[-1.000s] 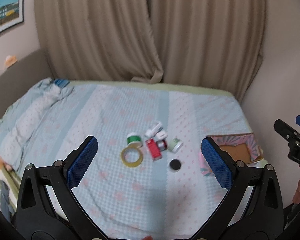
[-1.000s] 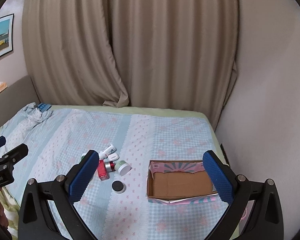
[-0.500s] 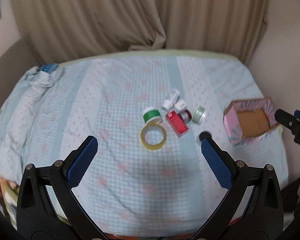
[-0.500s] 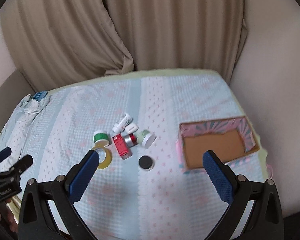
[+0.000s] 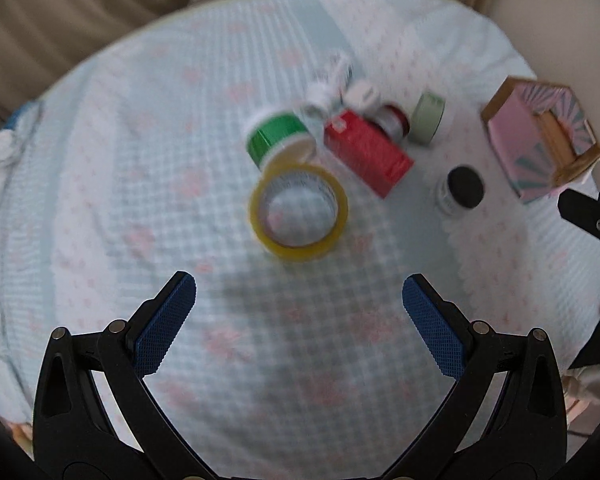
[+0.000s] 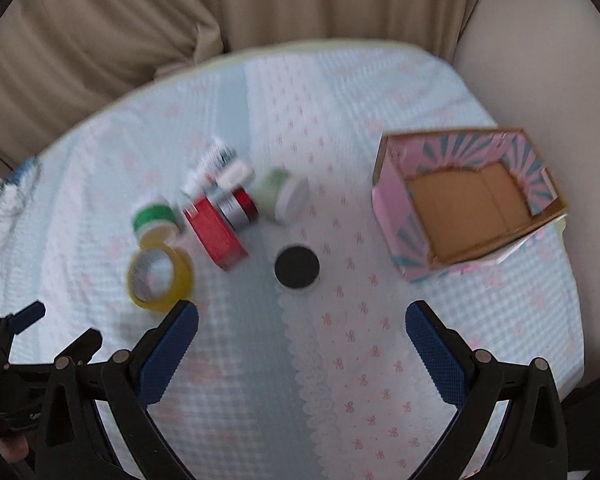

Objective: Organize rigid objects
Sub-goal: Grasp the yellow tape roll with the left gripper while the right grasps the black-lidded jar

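Both frames motion-blurred. Left gripper fingers spread wide, nothing between them, hovering over the bed just near of the yellow tape roll. Right gripper fingers also spread and empty, above the bed near the black-lidded jar.

Objects clustered mid-bed: tape roll lying flat, green-banded jar touching its far edge, red box to the right, red-and-silver can against the box, pale green jar on its side right of that, white tubes at the far side. Black-lidded jar stands apart, near-right of the cluster.

Open pink cardboard box sits far right by the bed edge, well apart from the cluster, only its brown floor showing inside.
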{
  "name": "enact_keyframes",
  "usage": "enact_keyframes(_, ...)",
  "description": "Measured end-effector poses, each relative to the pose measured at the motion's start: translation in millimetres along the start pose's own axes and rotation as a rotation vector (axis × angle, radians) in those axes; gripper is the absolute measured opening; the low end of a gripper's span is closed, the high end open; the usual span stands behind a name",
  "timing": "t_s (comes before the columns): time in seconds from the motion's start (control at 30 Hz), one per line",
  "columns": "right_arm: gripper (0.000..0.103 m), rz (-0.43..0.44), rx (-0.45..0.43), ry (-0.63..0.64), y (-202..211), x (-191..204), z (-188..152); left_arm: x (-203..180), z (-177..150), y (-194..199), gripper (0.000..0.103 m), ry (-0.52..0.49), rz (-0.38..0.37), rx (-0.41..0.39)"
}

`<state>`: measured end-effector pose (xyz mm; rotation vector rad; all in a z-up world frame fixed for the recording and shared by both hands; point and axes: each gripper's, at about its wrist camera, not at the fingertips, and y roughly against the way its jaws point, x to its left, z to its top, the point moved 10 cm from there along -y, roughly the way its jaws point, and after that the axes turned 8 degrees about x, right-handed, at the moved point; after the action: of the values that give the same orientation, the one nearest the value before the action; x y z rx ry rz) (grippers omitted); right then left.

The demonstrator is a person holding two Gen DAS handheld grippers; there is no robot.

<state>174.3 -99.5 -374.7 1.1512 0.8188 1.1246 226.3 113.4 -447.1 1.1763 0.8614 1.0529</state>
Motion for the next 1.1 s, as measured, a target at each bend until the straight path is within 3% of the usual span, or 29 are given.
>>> enact_keyframes(0.2, 0.103, -0.022, 0.093, 0.010, -73.9, 1.6, -5.7, 2.4, 2.7, -71.7, 0.102, 0.044, -0.021, 0.073)
enact_keyframes(0.37, 0.103, -0.032, 0.143, -0.002, -124.0, 3.5, -0.4, 5.2, 12.6, -112.4, 0.102, 0.038, -0.027, 0.083)
enact_keyframes(0.57, 0.087, -0.059, 0.196, -0.007, -165.3, 5.6, 8.8, 7.6, 26.4, -135.9, 0.102, 0.048, -0.019, 0.072)
enact_keyframes(0.8, 0.085, -0.068, 0.215, -0.011, -183.6, 6.1, 21.7, 5.0, 51.4, -153.4, 0.102, 0.034, -0.015, 0.056)
enact_keyframes(0.93, 0.070, -0.044, 0.241, -0.031, -190.5, 8.6, 25.2, 6.7, 60.8, -159.7, 0.100, 0.032, -0.019, 0.055)
enact_keyframes(1.03, 0.052, -0.031, 0.271, -0.043, -201.5, 5.3, 27.5, 4.2, 64.3, -158.2, 0.097, 0.026, -0.014, 0.057)
enact_keyframes(1.1, 0.052, -0.020, 0.274, -0.061, -207.8, 7.3, 28.6, 3.3, 68.1, -156.6, 0.097, 0.032, -0.017, 0.055)
